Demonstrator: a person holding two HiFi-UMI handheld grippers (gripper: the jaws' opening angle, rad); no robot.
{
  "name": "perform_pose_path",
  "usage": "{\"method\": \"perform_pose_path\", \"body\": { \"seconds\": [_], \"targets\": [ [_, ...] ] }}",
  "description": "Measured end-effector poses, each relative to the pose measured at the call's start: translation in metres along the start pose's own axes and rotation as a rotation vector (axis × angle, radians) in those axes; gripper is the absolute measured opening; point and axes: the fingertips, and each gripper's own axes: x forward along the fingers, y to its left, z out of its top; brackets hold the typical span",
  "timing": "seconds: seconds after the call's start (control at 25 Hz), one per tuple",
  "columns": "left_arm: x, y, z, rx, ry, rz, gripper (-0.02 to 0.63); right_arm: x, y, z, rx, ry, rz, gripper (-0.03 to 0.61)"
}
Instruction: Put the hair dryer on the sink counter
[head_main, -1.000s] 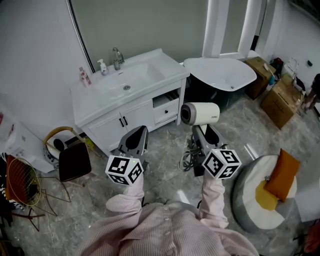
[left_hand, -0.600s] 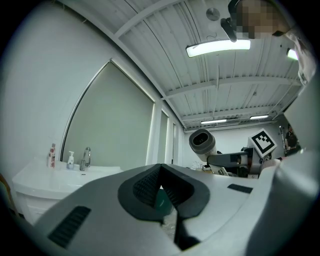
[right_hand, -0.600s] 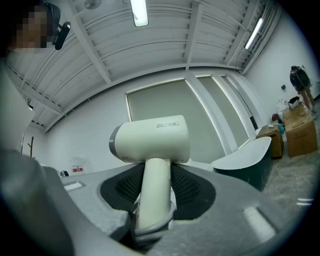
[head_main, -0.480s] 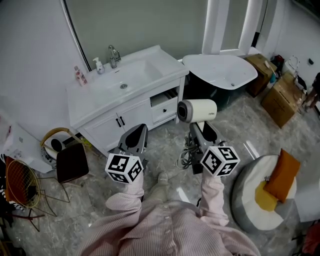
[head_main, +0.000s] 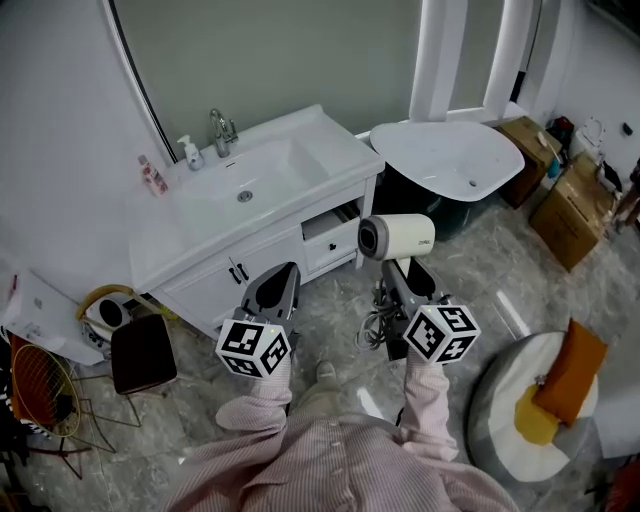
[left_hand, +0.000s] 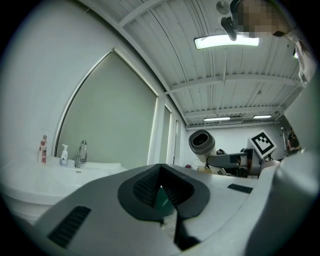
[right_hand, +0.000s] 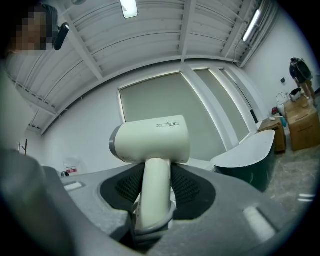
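right tongs (head_main: 405, 272) clamped on handle of hair dryer (head_main: 398, 237), dryer upright, in the air over the floor | left tongs (head_main: 276, 287) closed, empty | dryer apart from sink surface (head_main: 335, 158), just right of its cabinet

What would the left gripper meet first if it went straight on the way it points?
Probably the sink counter or the white cabinet under it: in the head view the left gripper, jaws shut, aims there. Its own view tilts upward, so it might pass over toward the mirror.
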Motion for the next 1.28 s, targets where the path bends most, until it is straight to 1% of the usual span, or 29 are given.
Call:
{"method": "perform_pose_path", "body": {
  "seconds": [0.24, 0.6, 0.88, 1.08, 1.28],
  "targets": [
    [0.052, 0.04, 0.002, -0.019, 0.023, -0.004, -0.003, 0.062, -0.019, 0.001, 0.01, 0.038, -0.003, 0.163],
    [0.117, 0.09, 0.005, -0.043, 0.026, -0.018, -0.003, 0.137, -0.047, 0.009, 0.016, 0.051, -0.022, 0.163],
    [0.145, 0.127, 0.004, -0.067, 0.022, -0.012, -0.003, 0.181, -0.057, 0.006, 0.032, 0.058, -0.027, 0.163],
    [0.158, 0.144, -0.004, -0.08, 0.031, -0.014, -0.003, 0.202, -0.064, -0.001, 0.035, 0.071, -0.035, 0.163],
    [0.17, 0.157, -0.011, -0.083, 0.044, -0.014, -0.003, 0.22, -0.071, -0.008, 0.062, 0.076, -0.039, 0.163]
  ]
}}
